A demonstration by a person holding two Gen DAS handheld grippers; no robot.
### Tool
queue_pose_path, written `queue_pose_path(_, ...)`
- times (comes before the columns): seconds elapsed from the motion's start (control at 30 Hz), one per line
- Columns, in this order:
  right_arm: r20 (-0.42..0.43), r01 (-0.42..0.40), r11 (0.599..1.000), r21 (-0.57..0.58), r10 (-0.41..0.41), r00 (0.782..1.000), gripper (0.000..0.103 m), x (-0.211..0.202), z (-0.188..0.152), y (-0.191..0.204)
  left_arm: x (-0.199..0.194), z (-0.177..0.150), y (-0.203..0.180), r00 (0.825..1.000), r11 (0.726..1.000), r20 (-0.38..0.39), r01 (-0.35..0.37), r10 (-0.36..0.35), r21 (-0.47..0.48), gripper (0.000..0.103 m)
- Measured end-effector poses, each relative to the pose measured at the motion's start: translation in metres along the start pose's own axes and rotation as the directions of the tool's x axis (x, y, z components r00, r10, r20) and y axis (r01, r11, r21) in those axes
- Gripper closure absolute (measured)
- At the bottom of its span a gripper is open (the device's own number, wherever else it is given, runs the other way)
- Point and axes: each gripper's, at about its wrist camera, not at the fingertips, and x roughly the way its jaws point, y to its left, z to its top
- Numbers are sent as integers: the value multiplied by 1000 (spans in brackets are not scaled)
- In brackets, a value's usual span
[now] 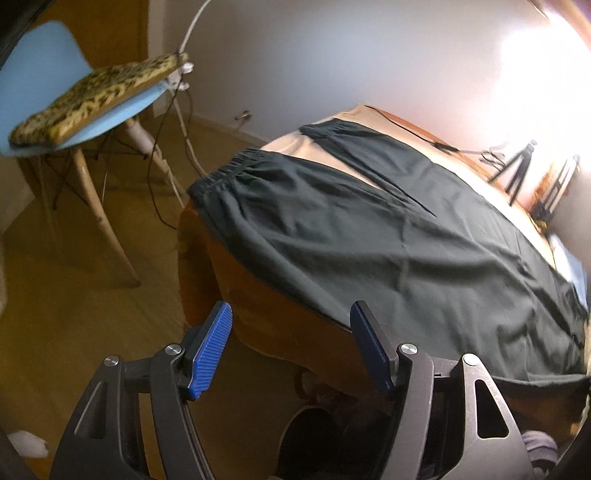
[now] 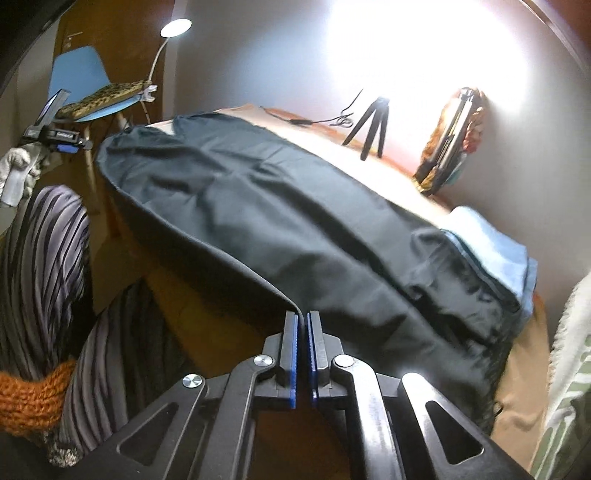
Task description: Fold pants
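Dark pants (image 1: 369, 229) lie spread across the counter (image 1: 229, 295). Left tongs (image 1: 291, 314) hang spread, empty. Only the right wrist view shows right tongs (image 2: 303, 321) pinching the pants' hem at six o'clock.

Blue chair (image 1: 33, 70), upper left of the left wrist view, wooden legs, on a wood floor (image 1: 74, 302). Leopard-print cushion (image 1: 99, 96) on its seat. White lamp (image 2: 176, 27), lit, clipped at the seat edge, upper left of the right wrist view. Black tripod (image 2: 371, 125) upper centre, on the worktop (image 2: 402, 173). Black cable (image 2: 321, 120) just left of it. Folded light-blue cloth (image 2: 491, 251) at right. White wall (image 1: 332, 66) behind.
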Motion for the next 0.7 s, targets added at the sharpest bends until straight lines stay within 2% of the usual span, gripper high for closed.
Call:
queue_pose_path(0.23,-15,55,998,28,-54,998,102,18,21,-19,19,17,27,999,995,-23,27,-29,-96,37)
queue_pose_path(0.43,-29,101,994,43,-100,995,102,36,37,-32,39,25,27,997,989,-40,63,-69,-134,37)
queue_pose_path(0.7,-23,119,991,61,-117,993,102,42,48,-41,60,38,24,994,982,-53,89,-99,-166,37)
